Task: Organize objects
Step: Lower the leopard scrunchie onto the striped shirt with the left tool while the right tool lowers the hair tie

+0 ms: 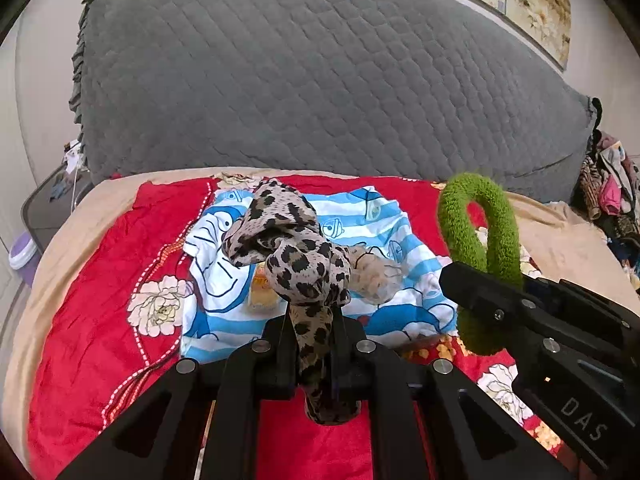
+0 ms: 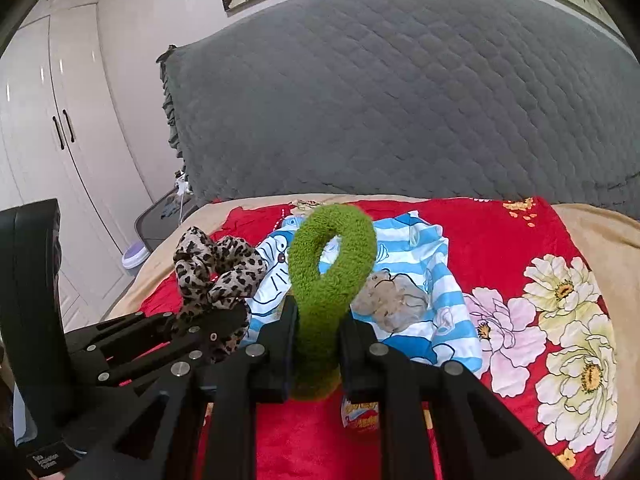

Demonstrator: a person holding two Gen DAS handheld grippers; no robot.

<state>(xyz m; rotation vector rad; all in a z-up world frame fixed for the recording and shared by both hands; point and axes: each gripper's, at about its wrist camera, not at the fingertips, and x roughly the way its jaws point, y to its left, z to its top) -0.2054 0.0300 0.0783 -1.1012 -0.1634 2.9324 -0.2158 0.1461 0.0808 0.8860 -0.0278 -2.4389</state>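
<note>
Handheld two-finger grippers, wrist views.

The left gripper is showing matte black plastic throughout: two flat, narrow fingers are extending from angular linkage arms, and triangular cut-outs are lightening those arms. Round silver pivot screws are catching the light at each joint, four across the near linkage. The right gripper is presenting the same black build, the same silver screw heads and the same triangular openings. Seen from the left wrist view, its body is carrying pale raised letters reading "DAS" and a small amber light. Seen from the right wrist view, the left unit's housing is bearing a small white printed label, too small to read surely.
</note>
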